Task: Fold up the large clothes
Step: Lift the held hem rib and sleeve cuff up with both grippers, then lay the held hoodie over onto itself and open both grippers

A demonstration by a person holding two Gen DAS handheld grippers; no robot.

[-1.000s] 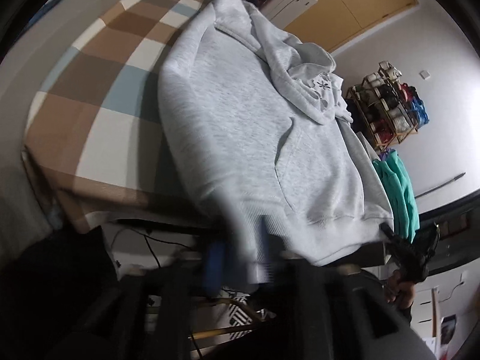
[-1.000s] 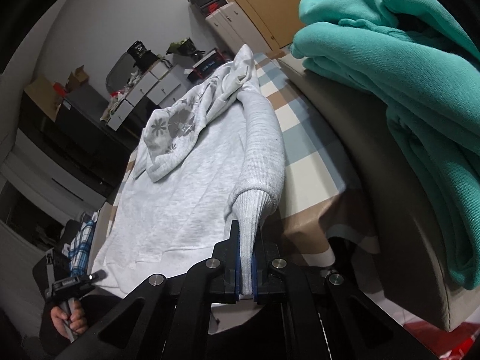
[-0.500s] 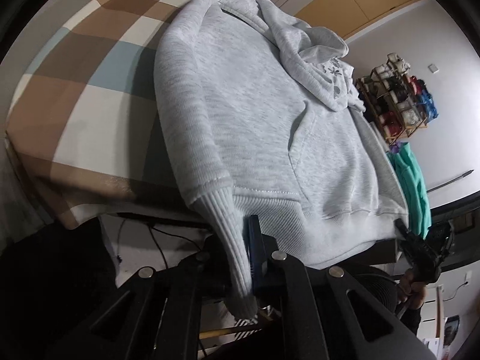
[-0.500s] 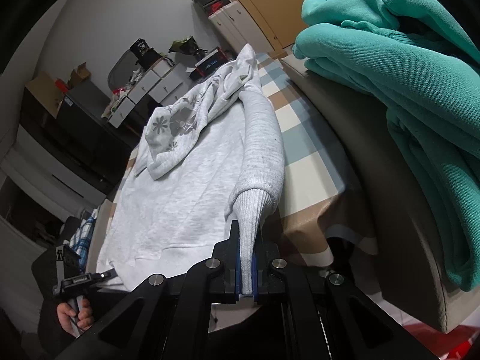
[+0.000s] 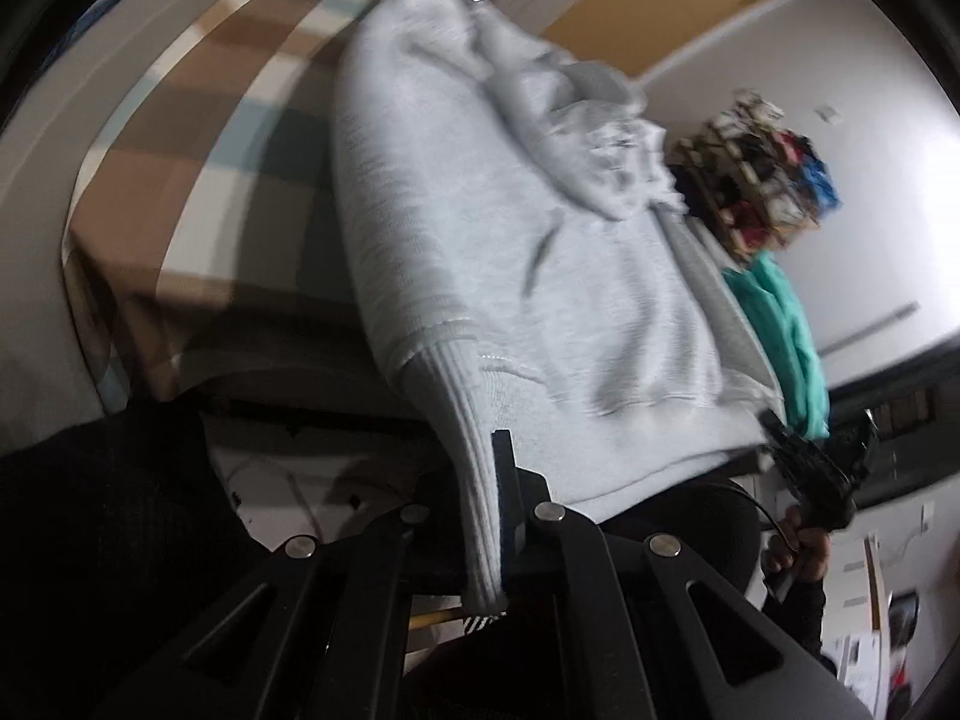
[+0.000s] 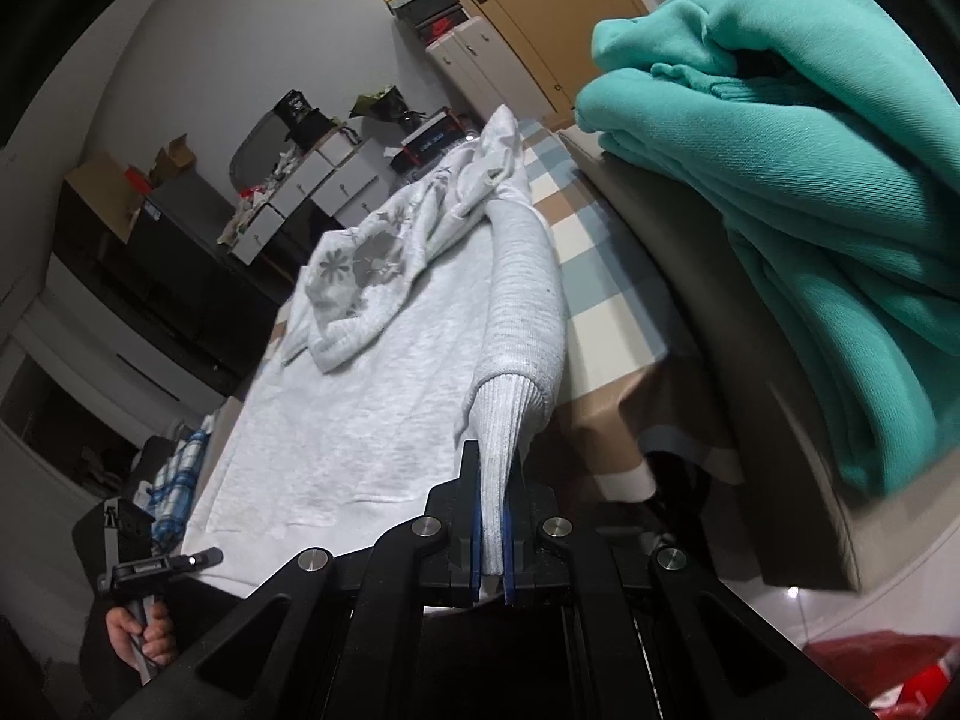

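A light grey hoodie (image 5: 492, 252) lies face up on a checked brown, white and blue cloth (image 5: 198, 138). Its hood with a flower-print lining (image 6: 360, 264) rests on the chest. My left gripper (image 5: 483, 480) is shut on the ribbed cuff (image 5: 474, 456) of one sleeve at the near table edge. My right gripper (image 6: 493, 480) is shut on the ribbed cuff (image 6: 498, 438) of the other sleeve (image 6: 528, 276), which runs along the hoodie's side. Each view shows the other gripper in a hand beyond the hem.
A teal garment (image 6: 798, 192) is piled on a grey cushion (image 6: 750, 372) right of the hoodie. Drawers and boxes (image 6: 312, 186) stand against the far wall by a wooden door (image 6: 540, 6). A shoe rack (image 5: 762, 174) stands near the wall.
My left gripper closed on the sleeve cuff and has lifted it a little. The right gripper keeps its grip on the other cuff and has shifted slightly.
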